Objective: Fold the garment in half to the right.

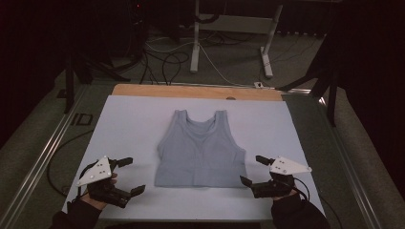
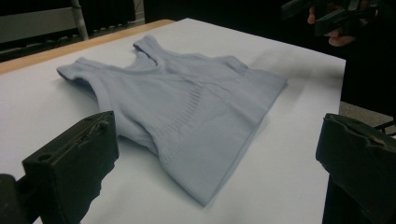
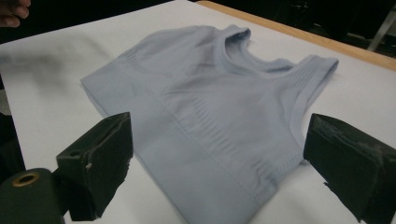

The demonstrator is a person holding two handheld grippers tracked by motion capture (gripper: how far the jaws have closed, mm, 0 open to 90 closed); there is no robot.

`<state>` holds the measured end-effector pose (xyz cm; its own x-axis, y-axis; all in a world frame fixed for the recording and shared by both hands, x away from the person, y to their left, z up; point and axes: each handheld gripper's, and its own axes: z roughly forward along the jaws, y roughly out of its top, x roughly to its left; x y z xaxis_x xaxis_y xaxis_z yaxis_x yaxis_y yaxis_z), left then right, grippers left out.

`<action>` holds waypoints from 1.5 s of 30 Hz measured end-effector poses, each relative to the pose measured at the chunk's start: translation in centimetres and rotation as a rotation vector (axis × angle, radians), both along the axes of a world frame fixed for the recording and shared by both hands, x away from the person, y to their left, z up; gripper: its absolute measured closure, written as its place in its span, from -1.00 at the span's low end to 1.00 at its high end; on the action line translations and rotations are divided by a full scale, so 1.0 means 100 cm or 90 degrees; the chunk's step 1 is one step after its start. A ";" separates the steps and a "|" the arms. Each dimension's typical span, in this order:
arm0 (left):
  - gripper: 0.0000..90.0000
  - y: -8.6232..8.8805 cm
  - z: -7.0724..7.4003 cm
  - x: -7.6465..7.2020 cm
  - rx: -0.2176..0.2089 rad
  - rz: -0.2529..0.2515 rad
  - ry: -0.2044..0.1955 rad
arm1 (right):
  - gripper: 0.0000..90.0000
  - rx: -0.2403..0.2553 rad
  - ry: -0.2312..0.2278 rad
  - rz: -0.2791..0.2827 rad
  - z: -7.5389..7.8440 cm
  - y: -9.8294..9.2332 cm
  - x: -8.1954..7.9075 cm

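A pale blue sleeveless crop top lies flat in the middle of the white sheet, straps toward the far edge and hem toward me. My left gripper is open just left of the hem's near left corner, with nothing between its jaws. In the left gripper view the top spreads out ahead of the wide-apart jaws. My right gripper is open too, at the hem's near right corner. In the right gripper view the top lies between and beyond the jaws, untouched.
The white sheet covers a wooden tabletop whose far edge shows. Metal rails run along both sides of the table. Cables and white desk legs stand on the floor beyond. Bare sheet surrounds the top.
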<state>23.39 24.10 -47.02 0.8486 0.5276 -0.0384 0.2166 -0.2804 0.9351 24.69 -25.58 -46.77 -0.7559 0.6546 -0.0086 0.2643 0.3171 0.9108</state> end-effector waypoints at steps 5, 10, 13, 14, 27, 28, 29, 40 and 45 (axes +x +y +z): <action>-1.00 -0.001 0.011 0.003 0.001 0.000 0.005 | -0.82 0.002 -0.013 0.012 0.014 0.005 0.007; -1.00 -0.003 0.020 0.005 0.008 0.007 0.005 | -0.82 0.002 -0.024 0.017 0.026 0.014 0.015; -1.00 -0.004 0.026 0.006 0.009 0.010 0.005 | -0.82 -0.004 -0.031 0.022 0.032 0.019 0.020; -1.00 -0.005 0.027 0.007 0.011 0.015 0.005 | -0.82 -0.004 -0.034 0.026 0.034 0.021 0.021; -1.00 -0.020 0.042 0.012 0.034 0.012 -0.008 | -0.82 0.007 -0.057 0.053 0.055 0.054 0.047; -1.00 -0.022 0.042 0.012 0.036 0.015 -0.008 | -0.82 0.007 -0.056 0.054 0.054 0.057 0.049; -1.00 -0.023 0.042 0.013 0.041 0.019 -0.006 | -0.82 0.007 -0.055 0.054 0.054 0.060 0.051; -1.00 -0.034 0.027 0.031 0.064 0.092 0.034 | -0.82 0.006 -0.050 0.069 0.056 0.091 0.076; -1.00 -0.039 0.017 0.036 0.081 0.104 0.054 | -0.82 -0.002 -0.052 0.084 0.056 0.107 0.085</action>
<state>27.00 20.23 -45.37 0.7477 0.6633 -0.0303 0.3450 -0.3491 0.8713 33.17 -14.92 -41.18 -0.8318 0.5498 -0.0761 0.1451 0.3477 0.9263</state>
